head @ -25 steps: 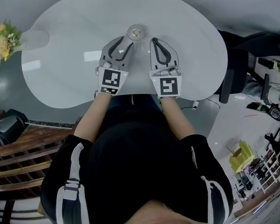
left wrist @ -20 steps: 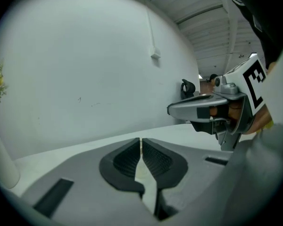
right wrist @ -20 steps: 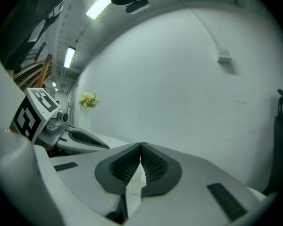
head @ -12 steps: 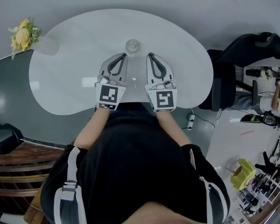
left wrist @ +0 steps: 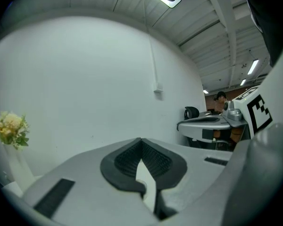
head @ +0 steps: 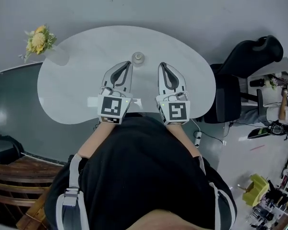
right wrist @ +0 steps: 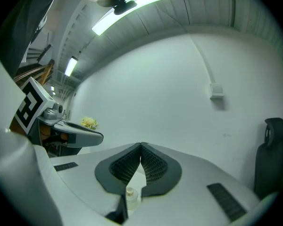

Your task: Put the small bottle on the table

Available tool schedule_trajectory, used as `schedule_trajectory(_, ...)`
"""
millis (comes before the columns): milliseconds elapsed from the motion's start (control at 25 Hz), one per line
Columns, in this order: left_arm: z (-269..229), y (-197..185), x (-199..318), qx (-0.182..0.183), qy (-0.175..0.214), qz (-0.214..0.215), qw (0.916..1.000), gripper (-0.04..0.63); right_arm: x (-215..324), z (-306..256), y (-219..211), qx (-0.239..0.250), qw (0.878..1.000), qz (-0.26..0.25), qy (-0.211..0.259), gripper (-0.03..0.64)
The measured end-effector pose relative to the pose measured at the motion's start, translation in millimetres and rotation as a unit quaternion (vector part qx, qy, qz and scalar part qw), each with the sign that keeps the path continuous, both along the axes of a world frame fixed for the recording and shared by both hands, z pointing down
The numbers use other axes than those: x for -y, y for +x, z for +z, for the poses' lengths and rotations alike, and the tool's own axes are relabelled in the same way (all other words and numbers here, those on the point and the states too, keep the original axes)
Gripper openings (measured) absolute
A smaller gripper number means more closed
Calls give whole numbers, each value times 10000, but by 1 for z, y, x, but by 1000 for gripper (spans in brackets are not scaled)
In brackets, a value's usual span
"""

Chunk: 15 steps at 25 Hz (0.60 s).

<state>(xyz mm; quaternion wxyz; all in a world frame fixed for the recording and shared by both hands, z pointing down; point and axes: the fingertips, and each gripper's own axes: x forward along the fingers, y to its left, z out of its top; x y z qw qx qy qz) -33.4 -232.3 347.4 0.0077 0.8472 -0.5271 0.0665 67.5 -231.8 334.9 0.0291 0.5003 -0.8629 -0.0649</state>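
Note:
The small clear bottle (head: 138, 58) stands upright on the white table (head: 77, 80), near its far edge. It also shows low in the right gripper view, as a small bottle (right wrist: 130, 193) seen through the gap beneath the pads. My left gripper (head: 130, 63) is shut and holds nothing, with its tips just short of the bottle and to its left. The right gripper (head: 162, 64) is also shut and empty, to the bottle's right. In their own views, the left gripper (left wrist: 141, 141) and the right gripper (right wrist: 140, 146) show pads meeting at the tips.
A bunch of yellow flowers (head: 38, 41) in a pale vase sits at the table's far left corner. A black office chair (head: 245, 66) stands right of the table. A plain white wall runs behind it. Dark wooden furniture (head: 9, 176) is at lower left.
The left gripper's jaws have closed with nothing in them. Both grippers have drawn back from the bottle toward the person. The bottle stays standing on the table.

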Motion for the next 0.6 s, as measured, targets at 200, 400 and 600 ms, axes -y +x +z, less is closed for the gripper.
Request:
schedule_trajectory(200, -25, -3, -11, -74, 67, -161, 9998, 8, -8, -25, 3, 101, 9998, 41, 142, 21)
schedule_trajectory(400, -29, -8, -15, -77, 147, -260, 9995, 8, -14, -28, -2, 53, 9999, -46, 152, 21)
schedule_trajectory(600, -26, -9, -21, -33, 161, -275, 9995, 8, -17, -24, -2, 37, 9999, -57, 123, 21)
